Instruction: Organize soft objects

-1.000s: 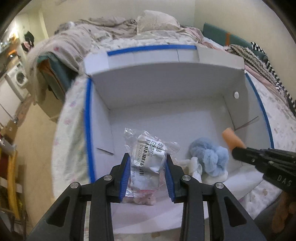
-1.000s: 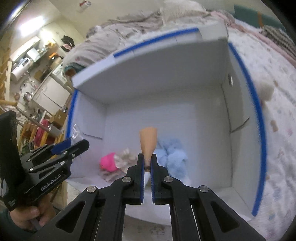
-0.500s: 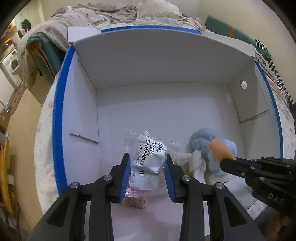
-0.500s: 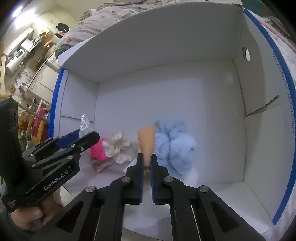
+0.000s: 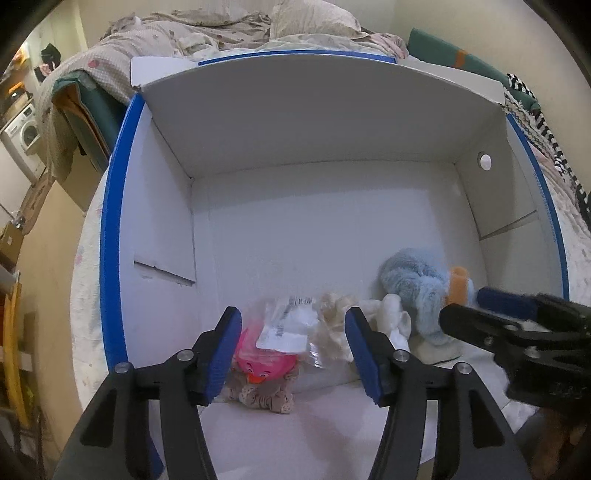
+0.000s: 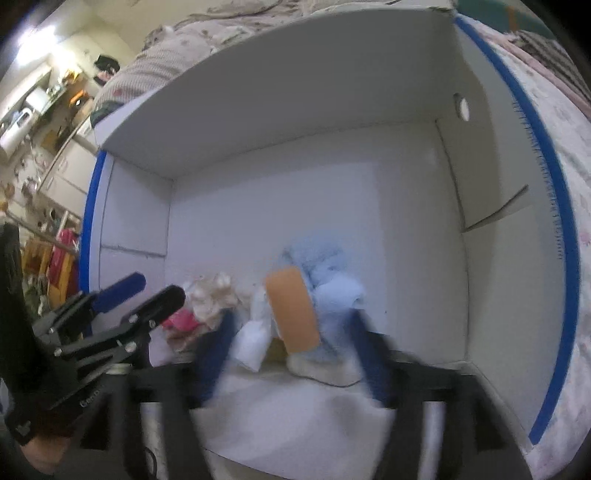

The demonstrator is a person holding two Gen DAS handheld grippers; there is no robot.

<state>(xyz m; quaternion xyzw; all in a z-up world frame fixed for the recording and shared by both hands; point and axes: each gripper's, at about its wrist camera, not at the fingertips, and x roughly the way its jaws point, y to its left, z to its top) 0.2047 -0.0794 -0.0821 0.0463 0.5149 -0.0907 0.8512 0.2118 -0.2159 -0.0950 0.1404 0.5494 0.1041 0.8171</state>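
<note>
A white box with blue edges [image 5: 110, 229] lies open on a bed. Inside it sit a clear plastic bag with a label [image 5: 286, 328], a pink toy [image 5: 266, 365], cream fabric pieces [image 5: 384, 317], a blue plush [image 5: 413, 280] and an orange sponge [image 6: 293, 308]. My left gripper [image 5: 295, 354] is open and empty just above the bag. My right gripper [image 6: 291, 354] is open, its fingers blurred, with the orange sponge lying loose between them against the blue plush [image 6: 328, 273]. The right gripper also shows in the left wrist view [image 5: 480, 310].
The box [image 6: 554, 221] rests on a floral bedspread [image 6: 576, 122]. Rumpled blankets and pillows [image 5: 229, 29] lie behind it. A washing machine [image 5: 22, 133] and shelves stand at the far left beyond the bed.
Both grippers opened. The left let go of the plastic bag, which dropped onto the pink toy. The right let go of the orange sponge, which now rests against the blue plush.
</note>
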